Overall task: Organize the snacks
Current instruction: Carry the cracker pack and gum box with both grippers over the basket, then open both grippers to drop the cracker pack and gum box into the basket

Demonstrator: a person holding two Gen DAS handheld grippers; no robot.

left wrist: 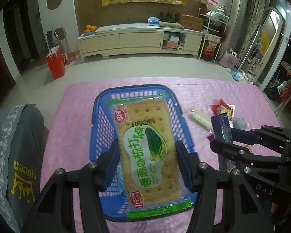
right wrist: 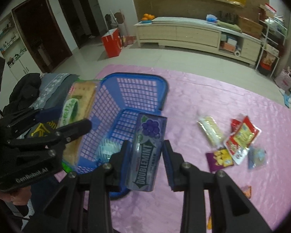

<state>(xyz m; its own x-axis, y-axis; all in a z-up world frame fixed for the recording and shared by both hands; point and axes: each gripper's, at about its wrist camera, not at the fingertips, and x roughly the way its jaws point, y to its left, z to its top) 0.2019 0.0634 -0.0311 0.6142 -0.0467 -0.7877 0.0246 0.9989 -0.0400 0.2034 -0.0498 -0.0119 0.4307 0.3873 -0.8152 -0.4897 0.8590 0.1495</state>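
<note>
While the left gripper (left wrist: 147,167) clamps the cracker packet (left wrist: 147,153) flat at frame centre over the blue basket (left wrist: 99,120), the right gripper (right wrist: 145,155) pinches the gum pack (right wrist: 147,151) upright (both seemingly bound for the basket), loose snacks (right wrist: 236,139) waiting right.

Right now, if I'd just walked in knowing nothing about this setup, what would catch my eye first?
Probably the big cracker packet with green lettering, clamped in the left gripper above the blue basket on the pink tablecloth. Next, the purple Doublemint gum pack held in the right gripper near the basket's edge. To the right, a small heap of loose snacks lies on the cloth.
</note>
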